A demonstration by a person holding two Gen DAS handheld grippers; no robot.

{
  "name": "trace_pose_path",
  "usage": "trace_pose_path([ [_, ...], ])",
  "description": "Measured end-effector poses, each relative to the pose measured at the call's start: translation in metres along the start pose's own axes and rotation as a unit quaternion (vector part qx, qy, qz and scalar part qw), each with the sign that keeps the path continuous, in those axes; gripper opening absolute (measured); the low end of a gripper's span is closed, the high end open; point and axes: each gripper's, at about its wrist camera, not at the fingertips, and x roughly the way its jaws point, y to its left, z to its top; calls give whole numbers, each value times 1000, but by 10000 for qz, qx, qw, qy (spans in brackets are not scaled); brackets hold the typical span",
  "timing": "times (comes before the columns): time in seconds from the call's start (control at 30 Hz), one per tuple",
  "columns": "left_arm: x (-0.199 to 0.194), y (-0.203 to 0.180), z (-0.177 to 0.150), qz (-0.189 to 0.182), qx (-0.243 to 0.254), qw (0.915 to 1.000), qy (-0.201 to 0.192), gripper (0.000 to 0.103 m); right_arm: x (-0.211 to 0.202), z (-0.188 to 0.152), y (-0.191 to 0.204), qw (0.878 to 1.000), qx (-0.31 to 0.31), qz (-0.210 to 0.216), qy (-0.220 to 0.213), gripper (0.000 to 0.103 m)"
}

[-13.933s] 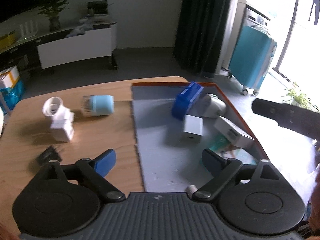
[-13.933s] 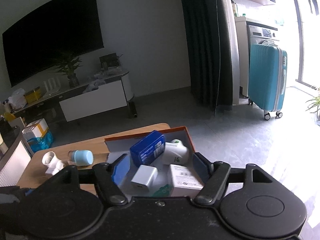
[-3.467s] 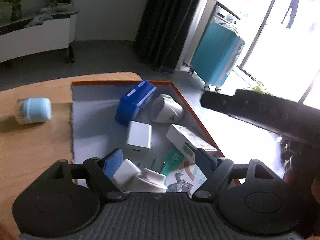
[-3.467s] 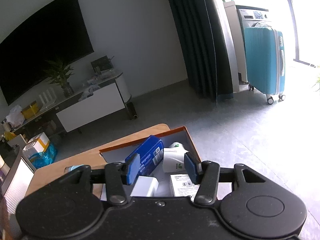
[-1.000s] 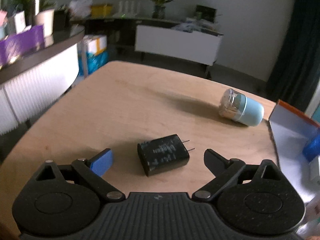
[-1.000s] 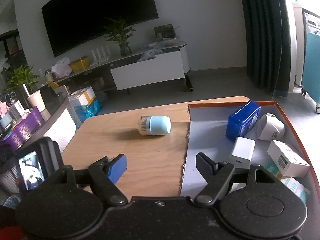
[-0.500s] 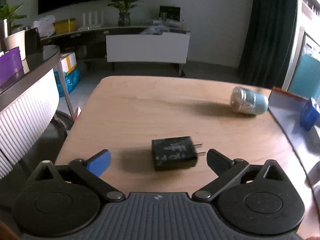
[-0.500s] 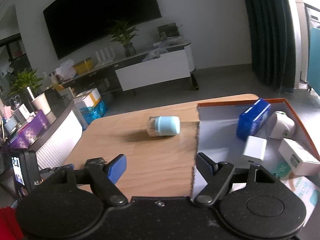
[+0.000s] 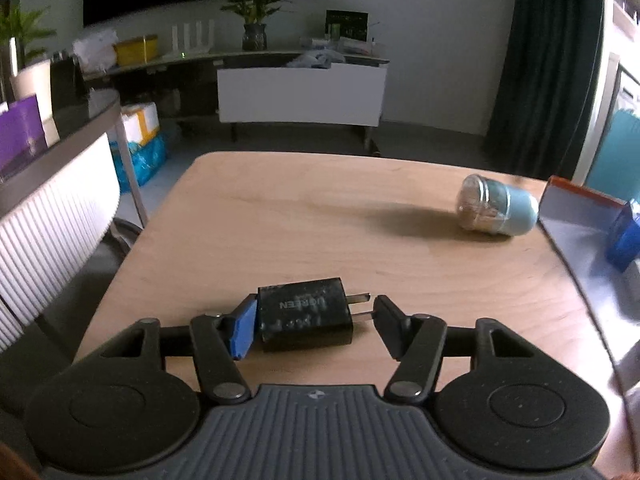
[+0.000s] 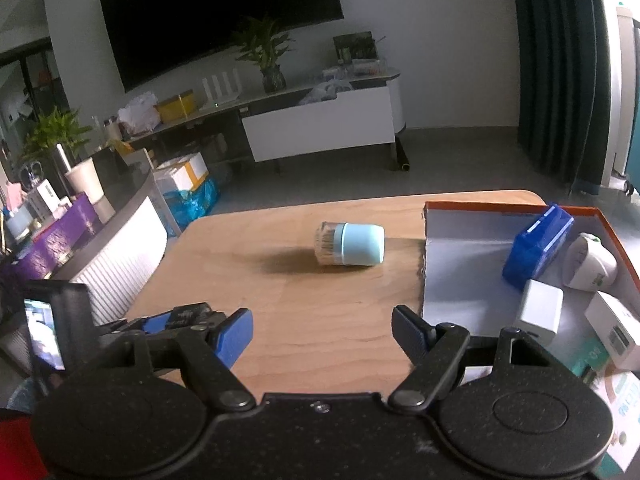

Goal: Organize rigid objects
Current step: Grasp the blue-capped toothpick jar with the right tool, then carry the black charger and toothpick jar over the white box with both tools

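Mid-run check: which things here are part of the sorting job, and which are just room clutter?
Job:
black charger, between the left gripper fingers
light blue jar, on its side on the table
orange box with sorted items
right gripper, open

Clutter:
potted plant
TV
purple box

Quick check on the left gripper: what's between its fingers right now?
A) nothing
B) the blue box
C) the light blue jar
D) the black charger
D: the left gripper has the black charger between its fingers, blue pad against one end and the other finger at the prongs; the jar lies apart on the table.
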Motion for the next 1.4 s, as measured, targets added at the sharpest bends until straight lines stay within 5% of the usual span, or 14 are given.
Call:
trace_pose_path([
  [0.4, -28, 13, 12, -576, -103, 9981, -182, 62, 101, 44, -4, 9982, 437, -308, 280, 93],
  [0.8, -15, 11, 12, -761, -197, 9967, -188, 62, 177, 55, -6, 9939, 178, -827, 714, 91],
  [1.0, -10, 18, 13, -573, -347, 9977, -60, 62, 155, 44, 4, 9947, -36, -824, 619, 91],
  [1.4, -44, 7, 19, -373, -290, 9988, -86, 62, 36, 6, 41, 9986, -239, -396, 242, 91],
])
